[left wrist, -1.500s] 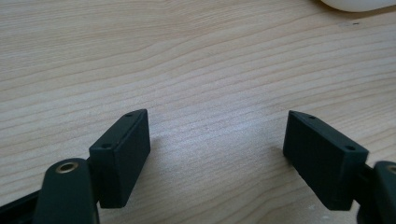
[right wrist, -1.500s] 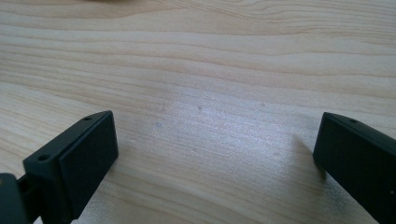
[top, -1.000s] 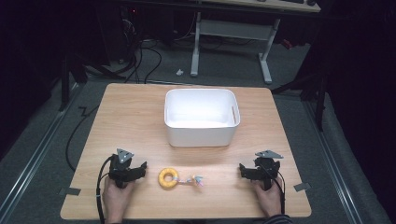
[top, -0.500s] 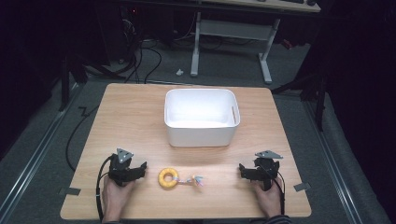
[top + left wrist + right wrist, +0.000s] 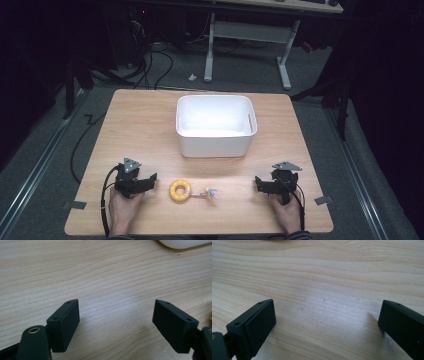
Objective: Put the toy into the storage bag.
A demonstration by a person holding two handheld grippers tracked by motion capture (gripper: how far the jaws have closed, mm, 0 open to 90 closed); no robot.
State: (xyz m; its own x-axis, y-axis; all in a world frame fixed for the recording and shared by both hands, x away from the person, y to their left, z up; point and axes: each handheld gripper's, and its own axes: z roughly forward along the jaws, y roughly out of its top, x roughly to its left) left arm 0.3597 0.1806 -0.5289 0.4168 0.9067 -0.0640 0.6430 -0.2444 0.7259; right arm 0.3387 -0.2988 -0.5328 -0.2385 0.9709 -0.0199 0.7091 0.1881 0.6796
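Item: ring (image 5: 180, 190), near front edge of tabletop (image 5: 150, 130), long axis L–R. Just right of my left gripper (image 5: 150, 181); right gripper (image 5: 259, 184) farther. Both jaws spread, empty.

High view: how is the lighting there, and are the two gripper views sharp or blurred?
High view: the table is lit while the room behind is nearly black, and the white bin looks overexposed inside. Left gripper view: the wood grain is sharp and the near jaws slightly soft. Right gripper view: a pale glare patch lies on the wood between the open jaws.
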